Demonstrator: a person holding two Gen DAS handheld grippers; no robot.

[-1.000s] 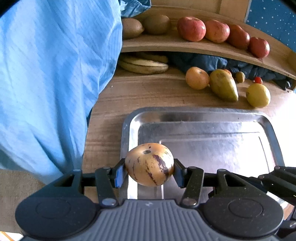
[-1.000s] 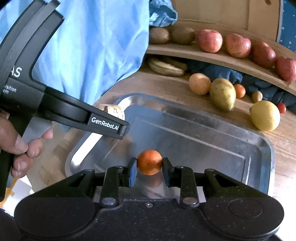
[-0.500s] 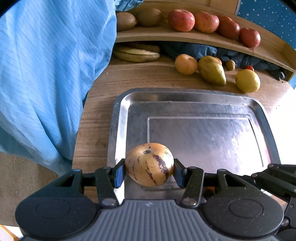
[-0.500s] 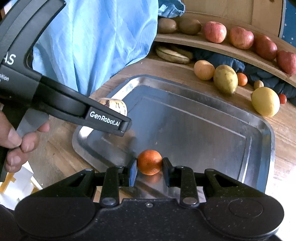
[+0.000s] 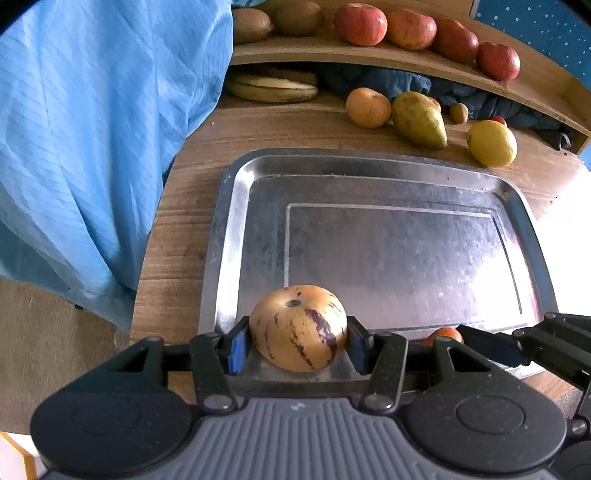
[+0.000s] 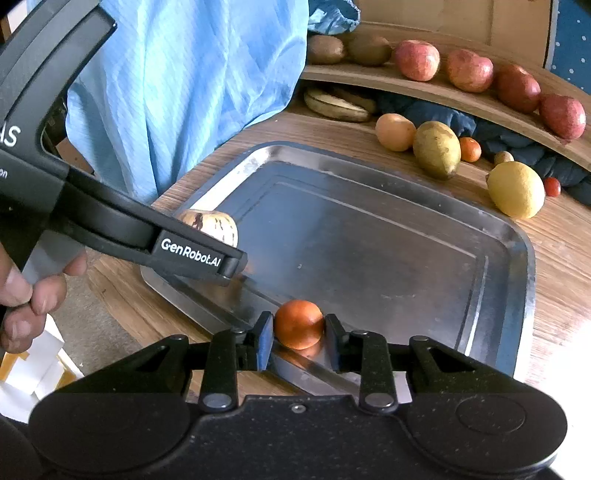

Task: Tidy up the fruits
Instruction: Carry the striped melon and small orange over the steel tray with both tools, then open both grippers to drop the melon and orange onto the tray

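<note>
We see a wooden bench (image 5: 192, 206) with a blue cloth (image 5: 92, 129) hanging over its left side, and a curved wooden shelf (image 6: 424, 88) at the back. A big steel tray (image 5: 388, 240) sits on the bench, bare apart from what the tongs hold over its near edge. Left tongs (image 5: 298, 345) are clamped on a pale yellow melon (image 5: 298, 326) with purple streaks, held just above the tray's near left corner; in the right wrist view the same melon (image 6: 216, 223) pokes out behind the left tongs' black arm, and a hand (image 6: 26, 299) grips the handle at the left edge. Right tongs (image 6: 298, 341) are clamped on a small orange (image 6: 298, 323) over the tray's near rim, its reflection showing in the metal below; we cannot tell if it touches the tray. On the shelf: two kiwis (image 5: 273, 20) at left, then four red apples (image 5: 410, 24) in a row. Under the shelf lie bananas (image 5: 273, 88) and a dark blue cloth (image 6: 436, 114). On the bench behind the tray, left to right: an orange-yellow round fruit (image 5: 368, 107), a green-yellow mango (image 5: 419, 120) touching it, a lemon (image 5: 491, 143) well apart to the right. Small bits behind the mango: a tiny orange fruit (image 6: 470, 149), a small brown one (image 6: 503, 158), a small red one (image 6: 552, 186).
</note>
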